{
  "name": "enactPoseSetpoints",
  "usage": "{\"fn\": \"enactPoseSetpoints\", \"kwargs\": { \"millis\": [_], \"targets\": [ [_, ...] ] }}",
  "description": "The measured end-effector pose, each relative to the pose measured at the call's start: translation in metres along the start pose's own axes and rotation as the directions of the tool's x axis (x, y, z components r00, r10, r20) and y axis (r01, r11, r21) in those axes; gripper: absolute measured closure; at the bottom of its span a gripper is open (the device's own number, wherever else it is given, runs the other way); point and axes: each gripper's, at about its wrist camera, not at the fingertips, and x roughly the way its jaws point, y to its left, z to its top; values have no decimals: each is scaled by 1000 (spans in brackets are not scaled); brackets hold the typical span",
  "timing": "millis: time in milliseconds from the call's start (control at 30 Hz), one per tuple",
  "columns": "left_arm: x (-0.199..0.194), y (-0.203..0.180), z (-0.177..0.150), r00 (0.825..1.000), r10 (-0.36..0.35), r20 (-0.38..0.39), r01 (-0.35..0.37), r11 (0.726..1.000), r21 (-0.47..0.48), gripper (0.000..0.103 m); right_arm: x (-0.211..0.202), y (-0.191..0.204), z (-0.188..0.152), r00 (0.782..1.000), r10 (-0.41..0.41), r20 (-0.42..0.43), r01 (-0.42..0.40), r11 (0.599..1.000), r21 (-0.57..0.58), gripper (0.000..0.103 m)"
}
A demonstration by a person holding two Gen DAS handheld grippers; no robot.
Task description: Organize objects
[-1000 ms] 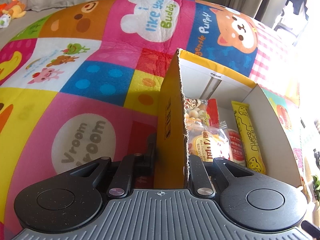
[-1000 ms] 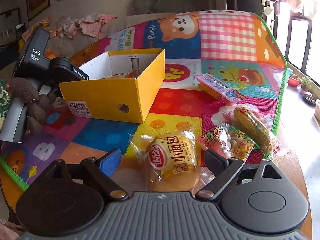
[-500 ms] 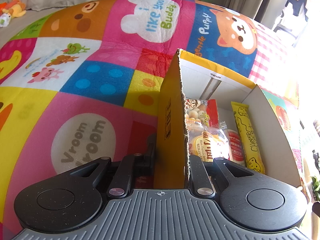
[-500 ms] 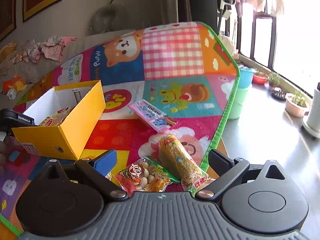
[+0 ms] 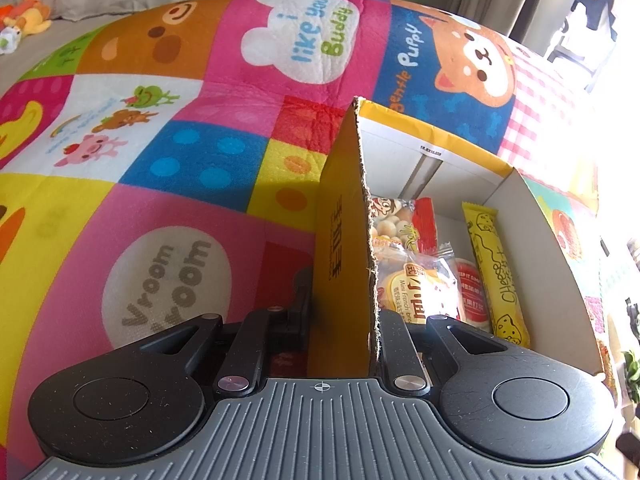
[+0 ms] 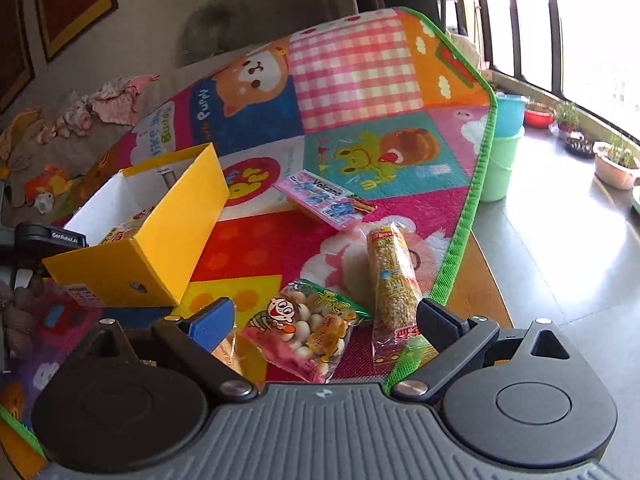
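My left gripper (image 5: 342, 304) is shut on the near wall of the yellow cardboard box (image 5: 344, 240), one finger outside, one inside. The box holds a bread packet (image 5: 416, 292), a peanut snack bag (image 5: 396, 220) and a yellow cheese stick (image 5: 496, 268). In the right wrist view the box (image 6: 160, 248) stands at left. My right gripper (image 6: 324, 320) is open and empty above a snack bag of white balls (image 6: 304, 332). A long grain bar (image 6: 394, 276) lies just right of it, and a pink Volcano packet (image 6: 324, 200) lies farther back.
Everything lies on a colourful play mat (image 6: 360, 80) whose green edge (image 6: 468, 216) runs along the right; bare floor, plastic buckets (image 6: 504, 140) and plant pots (image 6: 616, 160) lie beyond. Toys and clothes sit at the far left. The left gripper's body (image 6: 44, 236) shows beside the box.
My right gripper has swung right, away from the bread packet that was between its fingers, and now hovers over the white-ball snack bag and grain bar. The left gripper has stayed put.
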Motion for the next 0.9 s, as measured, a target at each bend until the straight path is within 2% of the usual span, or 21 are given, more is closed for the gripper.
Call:
{"fn": "enactPoseSetpoints", "kwargs": {
  "millis": [67, 167, 233, 267, 333, 400, 533, 600, 733, 900],
  "targets": [
    [0, 0, 0, 1000, 0, 0, 0, 1000, -3, 86, -10, 22, -4, 1000, -5, 26, 8, 994, -113, 5],
    [0, 1, -1, 1000, -1, 3, 1, 1000, -10, 86, -16, 57, -18, 996, 88, -25, -91, 964, -251, 5],
    [-1, 1, -1, 1000, -1, 2, 1, 1000, -11, 86, -17, 80, -31, 994, 102, -35, -108, 930, -352, 6],
    [0, 1, 0, 1000, -2, 2, 2, 1000, -11, 86, -15, 91, -37, 996, 88, -27, -92, 909, -406, 11],
    [-1, 1, -1, 1000, -3, 3, 3, 1000, -10, 86, -8, 100, -40, 998, 58, -31, -66, 894, -443, 20],
    [0, 2, -1, 1000, -6, 4, 6, 1000, -12, 86, 2, 102, -38, 998, 32, -55, -53, 899, -436, 30],
    [0, 2, -1, 1000, -7, 6, 7, 1000, -17, 86, 19, 96, -27, 999, -19, -39, 1, 909, -418, 33],
    [0, 2, -1, 1000, -9, 6, 9, 1000, -15, 86, 25, 91, -21, 999, -47, -27, 33, 921, -387, 33],
    [0, 2, -1, 1000, -10, 5, 10, 1000, -15, 86, 26, 81, -14, 999, -10, -48, -5, 951, -309, 33],
    [0, 2, -1, 1000, -10, 5, 10, 1000, -15, 86, 12, 68, -10, 1000, -10, 9, 12, 964, -264, 27]
  ]
}}
